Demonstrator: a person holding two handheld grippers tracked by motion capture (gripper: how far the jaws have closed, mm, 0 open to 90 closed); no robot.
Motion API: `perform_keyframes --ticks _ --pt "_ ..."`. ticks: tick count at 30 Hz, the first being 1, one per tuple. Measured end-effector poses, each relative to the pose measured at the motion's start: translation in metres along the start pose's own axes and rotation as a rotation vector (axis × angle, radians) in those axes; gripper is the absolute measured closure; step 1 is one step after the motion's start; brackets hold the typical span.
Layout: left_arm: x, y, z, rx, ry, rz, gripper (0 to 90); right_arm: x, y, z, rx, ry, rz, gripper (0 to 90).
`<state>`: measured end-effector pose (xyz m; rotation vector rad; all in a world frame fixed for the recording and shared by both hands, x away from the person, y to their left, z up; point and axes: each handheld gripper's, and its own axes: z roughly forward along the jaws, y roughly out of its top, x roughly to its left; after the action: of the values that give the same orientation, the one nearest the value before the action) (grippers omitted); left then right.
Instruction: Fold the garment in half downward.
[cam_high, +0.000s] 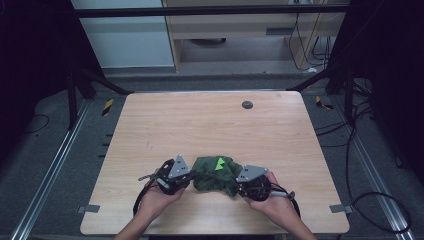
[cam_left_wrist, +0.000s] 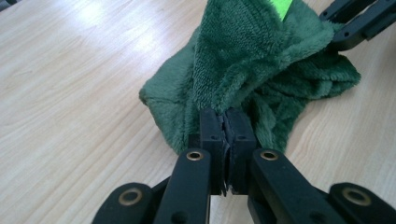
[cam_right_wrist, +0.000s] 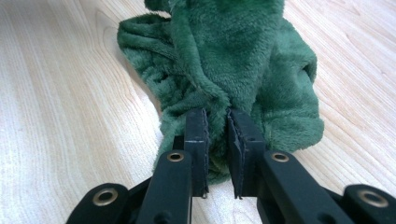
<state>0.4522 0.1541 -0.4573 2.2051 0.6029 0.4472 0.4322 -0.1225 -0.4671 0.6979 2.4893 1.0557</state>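
Observation:
A crumpled dark green fleece cloth (cam_high: 215, 174) lies near the wooden table's front edge, with a bright green tag (cam_high: 219, 162) on top. My left gripper (cam_high: 192, 176) is at its left side, held by a hand. In the left gripper view the left gripper (cam_left_wrist: 225, 126) is shut on a fold of the cloth (cam_left_wrist: 252, 60), pads nearly touching. My right gripper (cam_high: 239, 181) is at the cloth's right side. In the right gripper view the right gripper (cam_right_wrist: 217, 126) pinches a thicker fold of the cloth (cam_right_wrist: 233, 56) between its pads. The right gripper's jaws also show at the top right of the left gripper view.
The light wooden table (cam_high: 200, 120) has a dark round cap (cam_high: 247, 104) near its far edge and grey tape tabs at the front corners (cam_high: 88, 208). Black frame posts, floor rails and loose cables (cam_high: 360, 150) surround the table.

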Motion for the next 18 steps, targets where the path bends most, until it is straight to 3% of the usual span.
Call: perform_keyframes --ticks 11,18 --pt "-0.01 -0.008 -0.004 -0.007 -0.018 0.004 88.9 0.003 -0.001 -0.007 0.0 -0.008 -0.012 79.3" --pt "-0.019 -0.017 -0.005 0.002 -0.023 0.027 88.8 0.005 -0.004 -0.011 0.002 -0.011 -0.021 78.0"
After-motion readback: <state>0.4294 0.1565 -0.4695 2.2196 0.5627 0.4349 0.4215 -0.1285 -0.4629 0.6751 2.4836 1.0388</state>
